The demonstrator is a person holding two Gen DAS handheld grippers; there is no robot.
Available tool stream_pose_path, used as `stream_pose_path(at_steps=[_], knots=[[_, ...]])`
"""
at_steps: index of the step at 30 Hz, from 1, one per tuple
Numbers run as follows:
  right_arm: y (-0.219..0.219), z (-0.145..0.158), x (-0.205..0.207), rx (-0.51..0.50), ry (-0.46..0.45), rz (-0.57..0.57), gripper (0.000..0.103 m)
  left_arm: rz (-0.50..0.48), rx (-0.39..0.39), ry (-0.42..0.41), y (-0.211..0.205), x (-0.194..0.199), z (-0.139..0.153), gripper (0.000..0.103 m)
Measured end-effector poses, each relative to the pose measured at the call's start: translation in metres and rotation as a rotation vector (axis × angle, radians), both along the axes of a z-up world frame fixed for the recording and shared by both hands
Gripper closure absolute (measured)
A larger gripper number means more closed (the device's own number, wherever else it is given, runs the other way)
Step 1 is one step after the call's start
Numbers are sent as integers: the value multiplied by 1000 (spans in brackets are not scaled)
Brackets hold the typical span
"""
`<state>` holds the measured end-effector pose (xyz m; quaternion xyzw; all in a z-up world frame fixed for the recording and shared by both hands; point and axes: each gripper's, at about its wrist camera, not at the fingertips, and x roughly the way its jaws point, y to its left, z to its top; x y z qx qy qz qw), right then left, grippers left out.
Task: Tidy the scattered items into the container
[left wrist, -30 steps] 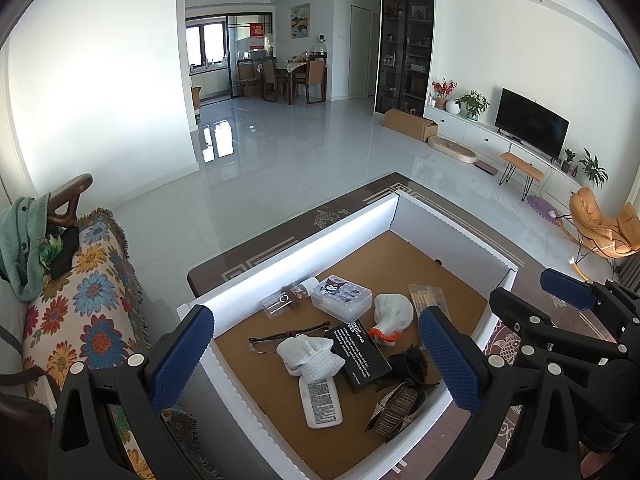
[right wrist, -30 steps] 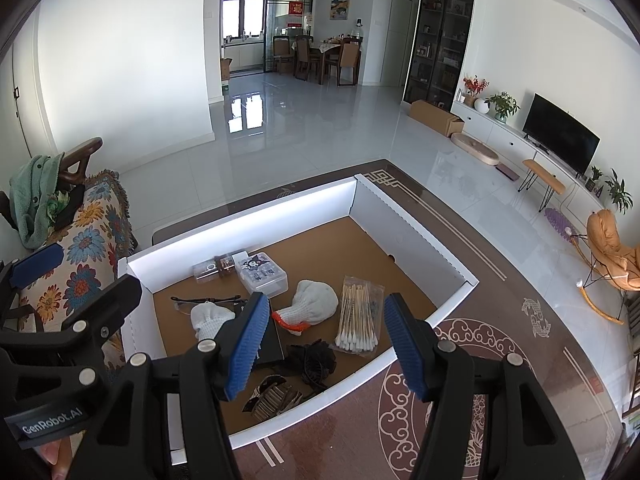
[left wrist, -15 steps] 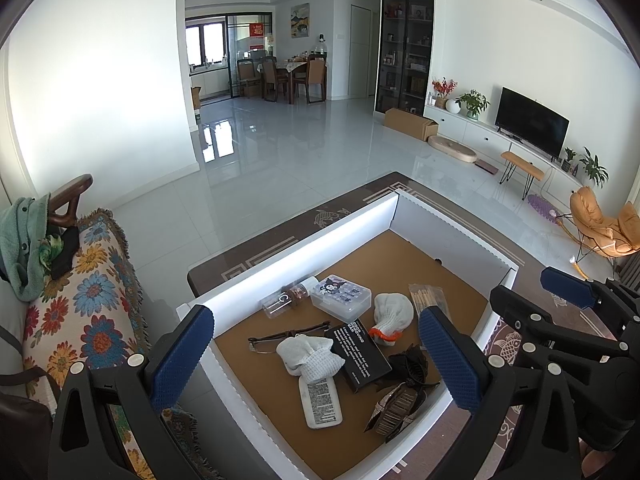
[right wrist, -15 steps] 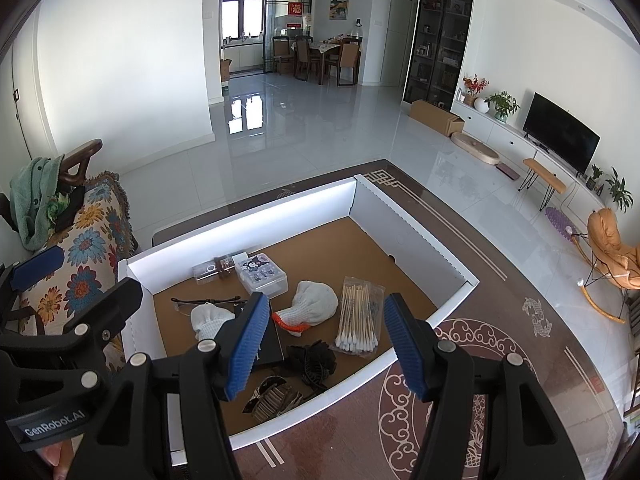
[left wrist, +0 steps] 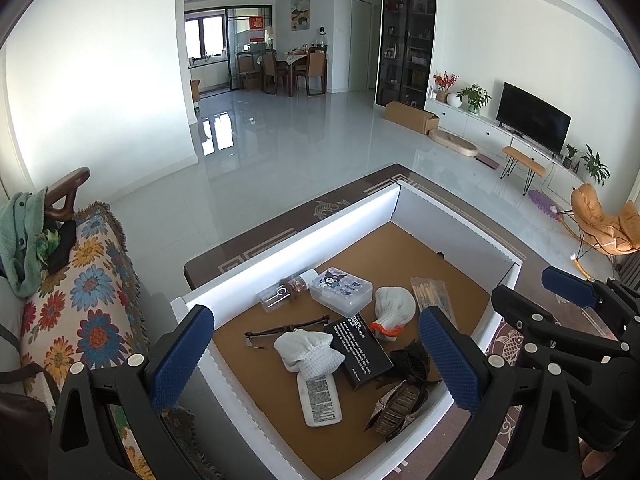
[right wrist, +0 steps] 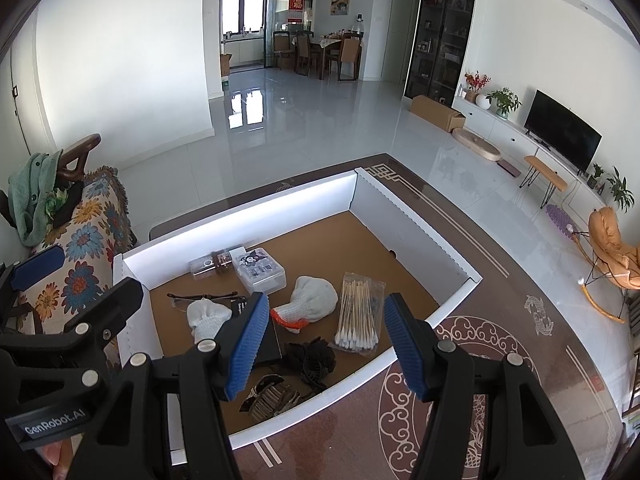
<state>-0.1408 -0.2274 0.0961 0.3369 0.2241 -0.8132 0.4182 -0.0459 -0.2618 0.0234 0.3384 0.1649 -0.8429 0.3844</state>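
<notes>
A white-walled box (left wrist: pixel 304 240) with a brown floor stands on the dark patterned table; it also shows in the right wrist view (right wrist: pixel 248 204). Inside lie two white gloves (left wrist: pixel 308 350) (right wrist: pixel 314 294), a black booklet (left wrist: pixel 362 346), a clear case (left wrist: pixel 340 292), a small bottle (left wrist: pixel 284 292), glasses (left wrist: pixel 280 328), a white tube (left wrist: pixel 320 398), black hair clips (right wrist: pixel 310 354) and a bag of cotton swabs (right wrist: pixel 358 314). My left gripper (left wrist: pixel 316 360) is open and empty above the box. My right gripper (right wrist: pixel 324 344) is open and empty above the box's near wall.
A sofa with a flowered throw (left wrist: pixel 80 292) stands left of the table. The table top (right wrist: pixel 480 344) shows right of the box. Beyond lie a tiled floor, a TV unit (left wrist: pixel 532 128) and an orange chair (left wrist: pixel 604 224).
</notes>
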Motion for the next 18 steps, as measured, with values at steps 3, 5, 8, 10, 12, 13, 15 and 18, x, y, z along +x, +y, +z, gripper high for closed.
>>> stream_pose_path(at_steps=[3,5,8,10,12,13,15,18], knots=[[-3,-9,-4,9,-9,-4,42,1,8,-13,-5,-5,-12,0],[-5,-18,-6,19,-18,-4,42,-6,20,-21,-8,-8,-21,0],[-9,-29,-11,38,-27,-11,42,-28,30,-29,-13,-12,-34,0],[-12,-38,-14,48,-37,-14,42,-41,35,-34,-16,-15,-43,0],[-16,-46,-17,60,-39,-17,42,-48,45,-43,-20,-18,-53,0],[-19,-49,-17,66,-40,-16,42,-54,54,-48,-22,-19,-58,0],[-23,-57,-19,81,-41,-17,42,-57,69,-60,-26,-22,-66,0],[-27,-67,-22,99,-50,-20,42,-54,84,-70,-31,-23,-76,0]])
